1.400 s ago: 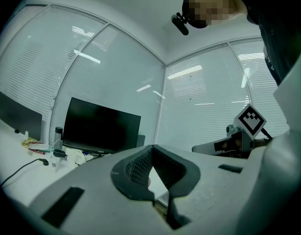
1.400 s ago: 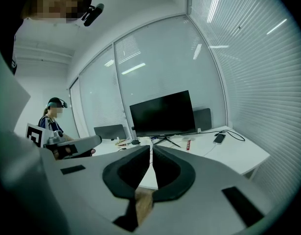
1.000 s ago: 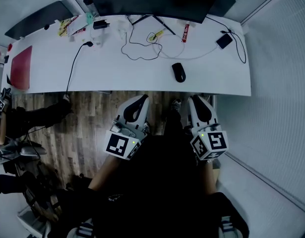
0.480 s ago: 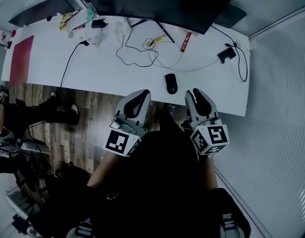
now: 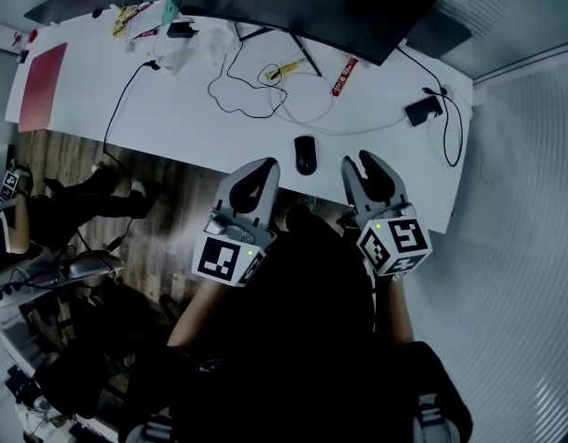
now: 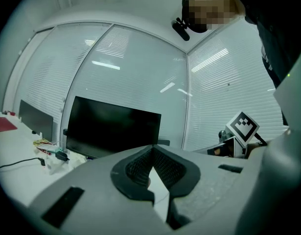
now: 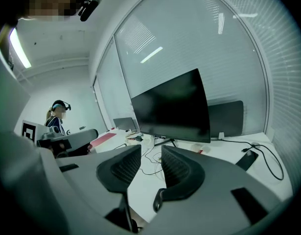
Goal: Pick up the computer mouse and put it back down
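Note:
A black computer mouse (image 5: 305, 153) lies near the front edge of the white desk (image 5: 173, 118), in the head view. My left gripper (image 5: 265, 165) hovers just left of the mouse at the desk's edge, and its jaws meet at the tips (image 6: 151, 150), shut on nothing. My right gripper (image 5: 356, 161) is just right of the mouse, over the desk's front edge. Its jaws (image 7: 151, 151) stand apart and have just been opening, with only bare desk showing between them. Neither gripper touches the mouse.
A large dark monitor (image 5: 302, 7) stands at the back of the desk, with loose cables (image 5: 256, 90) in front of it. A phone (image 5: 422, 111) on a cable lies at the right, a red pad (image 5: 42, 74) at the far left. Another person (image 7: 57, 116) stands off to the left.
Both grippers have moved forward to the desk's front edge and now flank the mouse. The right jaws have spread wider. The left jaws stay closed.

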The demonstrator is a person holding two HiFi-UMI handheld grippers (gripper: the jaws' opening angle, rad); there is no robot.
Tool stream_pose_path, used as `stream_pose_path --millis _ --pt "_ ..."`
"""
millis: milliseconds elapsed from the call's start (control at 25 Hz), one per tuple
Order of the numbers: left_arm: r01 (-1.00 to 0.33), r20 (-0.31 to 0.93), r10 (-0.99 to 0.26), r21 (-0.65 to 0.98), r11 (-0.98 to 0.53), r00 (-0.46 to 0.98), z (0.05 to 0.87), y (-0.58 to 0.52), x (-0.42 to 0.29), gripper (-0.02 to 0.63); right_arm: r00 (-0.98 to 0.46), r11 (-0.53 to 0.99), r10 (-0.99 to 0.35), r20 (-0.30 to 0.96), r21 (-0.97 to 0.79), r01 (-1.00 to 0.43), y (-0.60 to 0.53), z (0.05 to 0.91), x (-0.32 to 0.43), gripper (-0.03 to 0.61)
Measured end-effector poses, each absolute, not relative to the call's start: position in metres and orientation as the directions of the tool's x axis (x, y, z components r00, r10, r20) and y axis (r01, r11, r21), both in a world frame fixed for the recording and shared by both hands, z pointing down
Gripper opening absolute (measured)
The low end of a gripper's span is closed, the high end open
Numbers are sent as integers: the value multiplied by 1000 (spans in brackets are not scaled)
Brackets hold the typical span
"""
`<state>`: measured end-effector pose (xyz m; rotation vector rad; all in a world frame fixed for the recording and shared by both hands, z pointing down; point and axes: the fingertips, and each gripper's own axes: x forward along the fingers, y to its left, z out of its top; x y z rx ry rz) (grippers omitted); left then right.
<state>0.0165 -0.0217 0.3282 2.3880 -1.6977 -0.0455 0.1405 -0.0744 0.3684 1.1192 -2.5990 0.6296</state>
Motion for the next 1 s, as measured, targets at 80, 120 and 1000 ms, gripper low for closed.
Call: stream_pose_path --millis 80,120,1000 --pt "-930 107 -935 192 -314 338 333 -24 21 6 -682 616 -618 391 -297 -729 -77 373 142 132" --pt "-928 111 -933 192 -318 342 335 -26 22 6 -682 615 -616 394 -301 -729 -78 374 142 133" --pt "-839 171 -832 255 -480 528 384 -85 -3 6 -561 452 -547 621 -345 -822 -77 485 104 189"
